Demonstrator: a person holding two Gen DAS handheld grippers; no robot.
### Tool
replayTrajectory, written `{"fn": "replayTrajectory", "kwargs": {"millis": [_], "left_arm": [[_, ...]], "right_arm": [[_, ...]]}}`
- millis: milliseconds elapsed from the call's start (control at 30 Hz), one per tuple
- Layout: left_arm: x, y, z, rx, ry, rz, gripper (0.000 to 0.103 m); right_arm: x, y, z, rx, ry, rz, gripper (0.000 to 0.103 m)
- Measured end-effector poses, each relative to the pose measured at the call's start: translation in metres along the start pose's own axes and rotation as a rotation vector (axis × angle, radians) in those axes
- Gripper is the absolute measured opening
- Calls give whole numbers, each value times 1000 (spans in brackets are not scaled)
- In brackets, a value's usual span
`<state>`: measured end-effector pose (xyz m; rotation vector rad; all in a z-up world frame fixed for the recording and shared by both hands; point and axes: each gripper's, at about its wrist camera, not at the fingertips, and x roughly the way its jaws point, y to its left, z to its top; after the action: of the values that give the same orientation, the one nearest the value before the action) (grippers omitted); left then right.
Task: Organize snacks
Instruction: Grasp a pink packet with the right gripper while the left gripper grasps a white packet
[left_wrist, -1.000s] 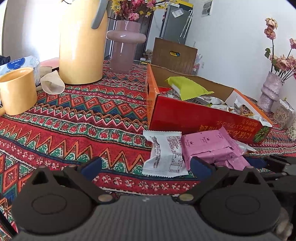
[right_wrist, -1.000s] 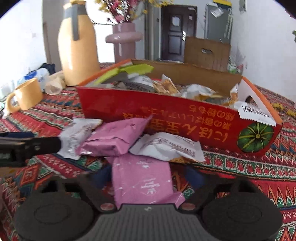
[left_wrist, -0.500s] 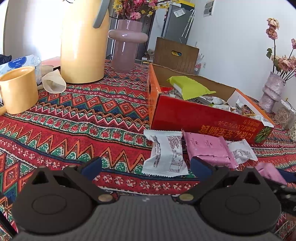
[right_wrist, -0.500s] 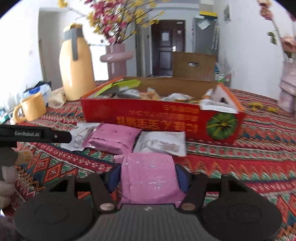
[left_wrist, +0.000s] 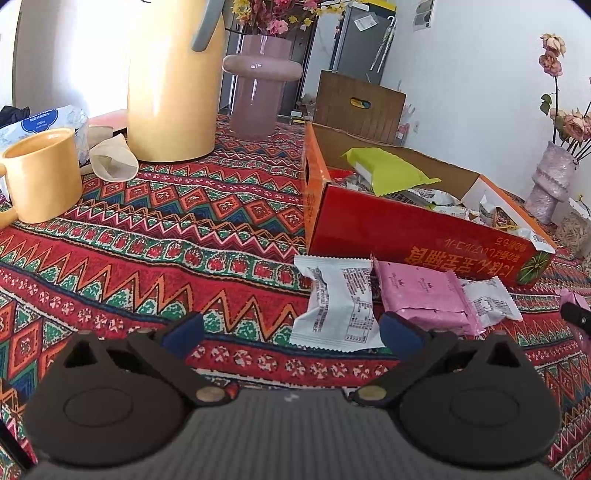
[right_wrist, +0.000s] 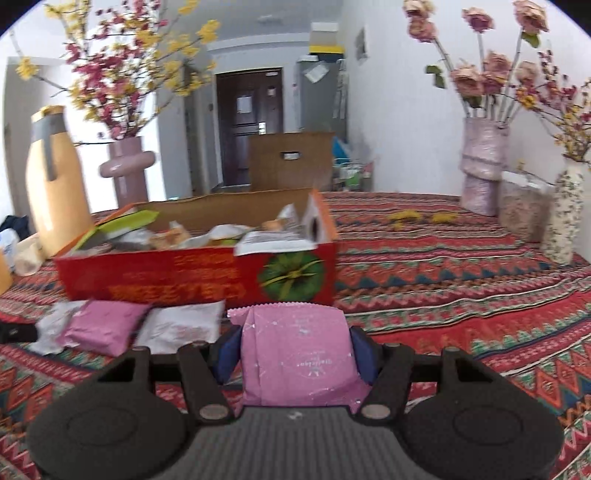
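A red cardboard box (left_wrist: 413, 229) holding several snack packets stands on the patterned tablecloth; it also shows in the right wrist view (right_wrist: 192, 277). In front of it lie a white packet (left_wrist: 336, 306), a pink packet (left_wrist: 424, 295) and a second white packet (left_wrist: 487, 301). My left gripper (left_wrist: 291, 336) is open and empty, low over the cloth just before the white packet. My right gripper (right_wrist: 295, 349) is shut on another pink packet (right_wrist: 295, 354), held above the cloth in front of the box's right end. The loose pink packet (right_wrist: 103, 325) and white packet (right_wrist: 181, 326) show at its left.
A yellow mug (left_wrist: 40, 173), a tall yellow thermos (left_wrist: 173, 77), a pink vase (left_wrist: 258, 85) and a tissue pack (left_wrist: 48, 118) stand at the back left. Flower vases (right_wrist: 480, 166) and a floral vase (right_wrist: 565, 214) stand at the right. A brown chair back (left_wrist: 358, 107) is behind the box.
My right gripper has closed on the pink packet, lifted it off the cloth and swung right toward the box's right end. The left gripper has stayed nearly still and open.
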<state>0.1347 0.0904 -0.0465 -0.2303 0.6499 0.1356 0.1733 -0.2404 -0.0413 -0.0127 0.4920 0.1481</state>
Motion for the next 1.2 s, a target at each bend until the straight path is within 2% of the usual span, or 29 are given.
{"fn": "replayTrajectory", "kwargs": {"millis": [200, 433, 667, 867, 1033, 1200], "left_arm": [[1, -1, 0, 0, 4, 7, 103], [1, 1, 0, -5, 1, 22, 103], [-2, -6, 4, 35, 15, 60, 103], [-7, -20, 19, 80, 10, 91, 103], [11, -38, 32, 136, 42, 144, 103], [39, -41, 32, 107, 100, 184, 103]], "right_arm": [[20, -11, -3, 34, 21, -38, 61], [21, -13, -3, 59, 24, -11, 61], [20, -15, -4, 72, 24, 4, 61], [19, -17, -4, 85, 16, 20, 61], [17, -19, -5, 93, 5, 30, 61], [15, -19, -5, 100, -3, 41, 61]]}}
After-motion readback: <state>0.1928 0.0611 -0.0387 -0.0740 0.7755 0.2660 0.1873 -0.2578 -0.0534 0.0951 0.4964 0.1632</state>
